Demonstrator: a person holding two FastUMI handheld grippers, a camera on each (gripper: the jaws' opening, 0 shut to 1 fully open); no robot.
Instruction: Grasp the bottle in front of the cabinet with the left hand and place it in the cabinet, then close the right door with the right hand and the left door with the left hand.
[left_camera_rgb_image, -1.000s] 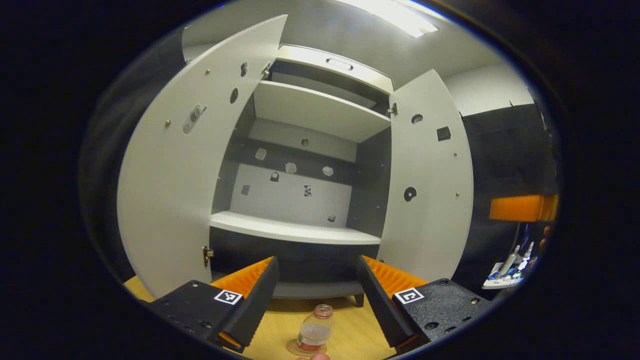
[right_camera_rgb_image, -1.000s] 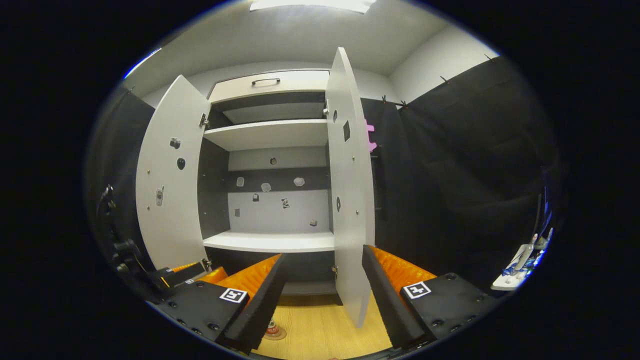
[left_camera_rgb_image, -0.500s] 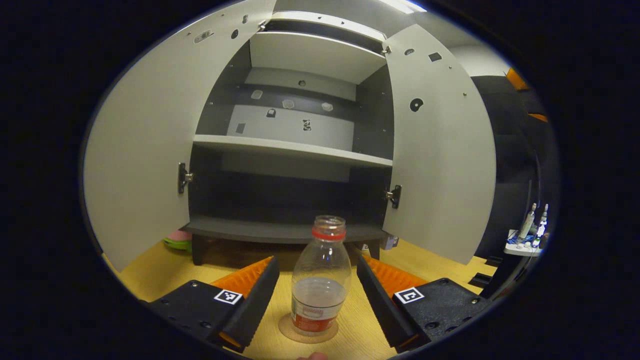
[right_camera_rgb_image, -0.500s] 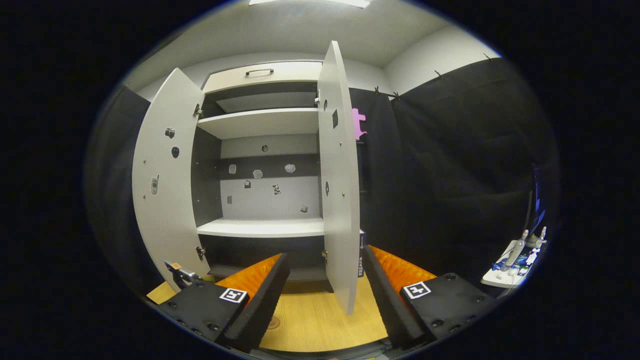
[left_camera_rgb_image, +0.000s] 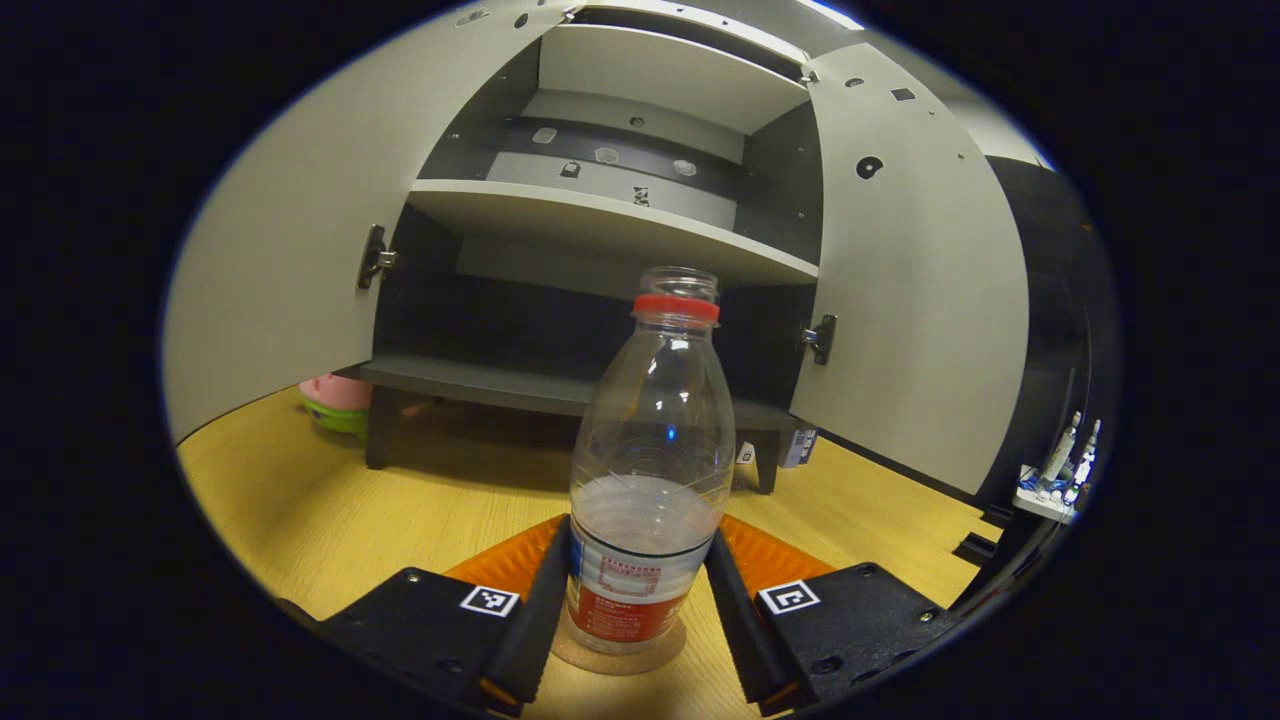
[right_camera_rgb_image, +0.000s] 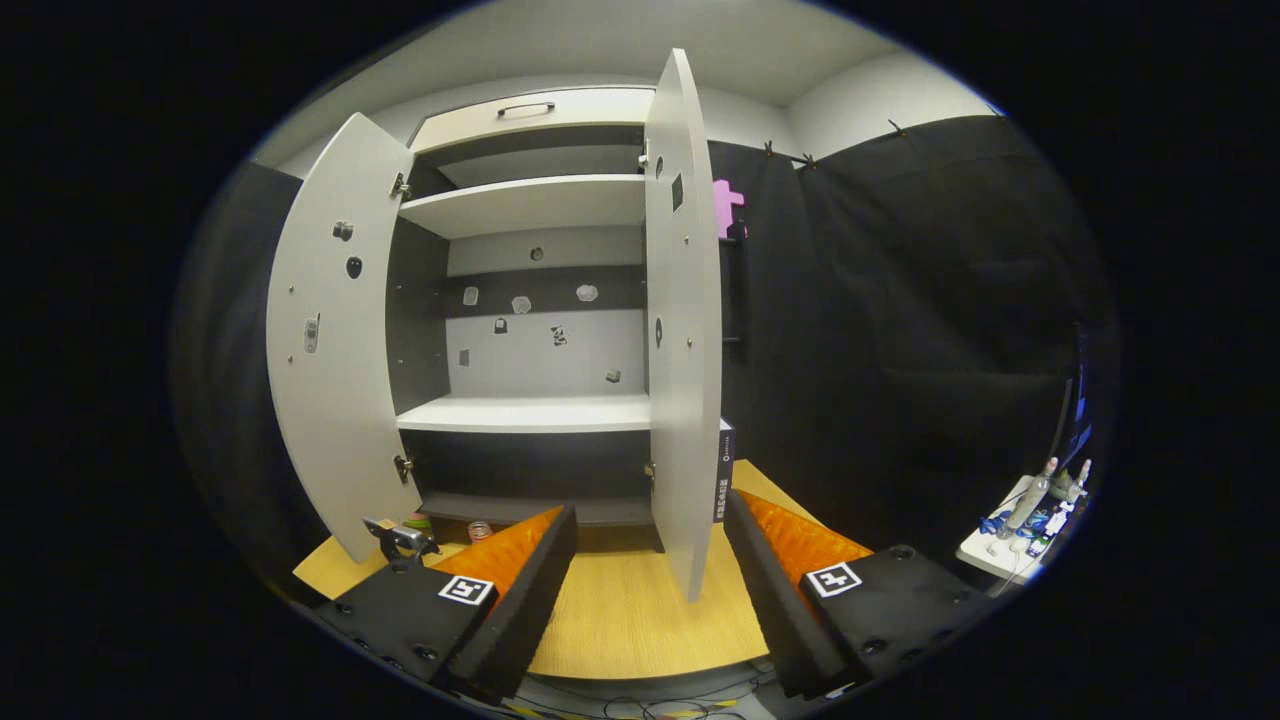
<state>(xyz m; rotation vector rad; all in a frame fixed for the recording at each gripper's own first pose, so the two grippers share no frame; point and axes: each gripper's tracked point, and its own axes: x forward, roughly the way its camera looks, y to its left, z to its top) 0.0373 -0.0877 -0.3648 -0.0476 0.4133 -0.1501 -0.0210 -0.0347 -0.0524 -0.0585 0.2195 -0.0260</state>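
A clear plastic bottle (left_camera_rgb_image: 650, 440) with a red neck ring, a red and white label and some water stands upright on a round coaster (left_camera_rgb_image: 660, 655) on the wooden table (left_camera_rgb_image: 400, 520). My left gripper (left_camera_rgb_image: 640, 530) has both fingers pressed against the bottle's label, one on each side. Behind it the cabinet (left_camera_rgb_image: 600, 225) stands with its left door (left_camera_rgb_image: 290, 250) and right door (left_camera_rgb_image: 920, 300) swung open. In the right gripper view my right gripper (right_camera_rgb_image: 650, 520) is open and holds nothing, just before the edge of the right door (right_camera_rgb_image: 685, 350). The bottle's top (right_camera_rgb_image: 480, 530) peeks out at lower left.
A pink and green object (left_camera_rgb_image: 335, 400) lies on the table under the left door. A small dark box (right_camera_rgb_image: 724, 485) stands by the cabinet's right foot. A white side table (right_camera_rgb_image: 1030, 530) with small bottles is at the far right. The cabinet's bottom shelf (left_camera_rgb_image: 470, 380) is bare.
The left gripper has dropped and moved forward around the bottle, and its fingers have come together onto the label. The right gripper has tilted down a little and stays open.
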